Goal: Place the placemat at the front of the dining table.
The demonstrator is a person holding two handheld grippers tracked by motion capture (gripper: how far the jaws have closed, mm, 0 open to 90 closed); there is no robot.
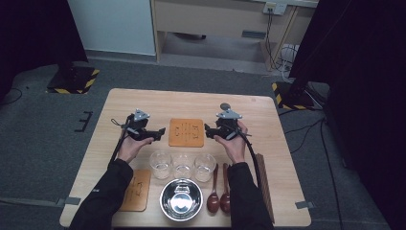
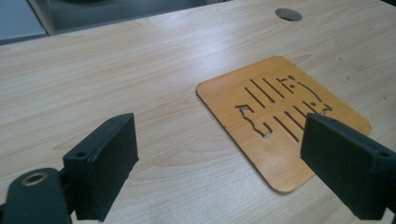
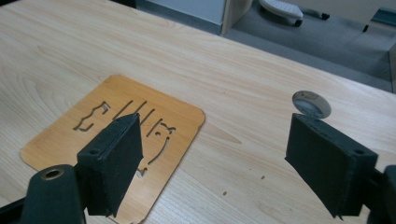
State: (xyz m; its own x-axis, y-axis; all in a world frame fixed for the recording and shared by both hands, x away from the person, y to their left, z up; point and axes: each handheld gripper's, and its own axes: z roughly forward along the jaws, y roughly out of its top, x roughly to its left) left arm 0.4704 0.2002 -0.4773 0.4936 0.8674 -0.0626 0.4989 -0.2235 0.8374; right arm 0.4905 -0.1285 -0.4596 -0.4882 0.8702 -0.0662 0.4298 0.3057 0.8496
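Right now your left gripper (image 1: 160, 131) and right gripper (image 1: 207, 128) hover released, jaws spread, flanking the orange mat (image 1: 186, 132).

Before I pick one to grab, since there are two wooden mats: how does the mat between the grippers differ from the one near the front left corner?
The centre mat lies bare between the left gripper and right gripper, both open; the corner mat is partly hidden by the person's left sleeve. The centre mat sits beyond the three glasses, the corner mat on their near side, left of the steel bowl. Both are flat orange-brown squares with cut-out slots.
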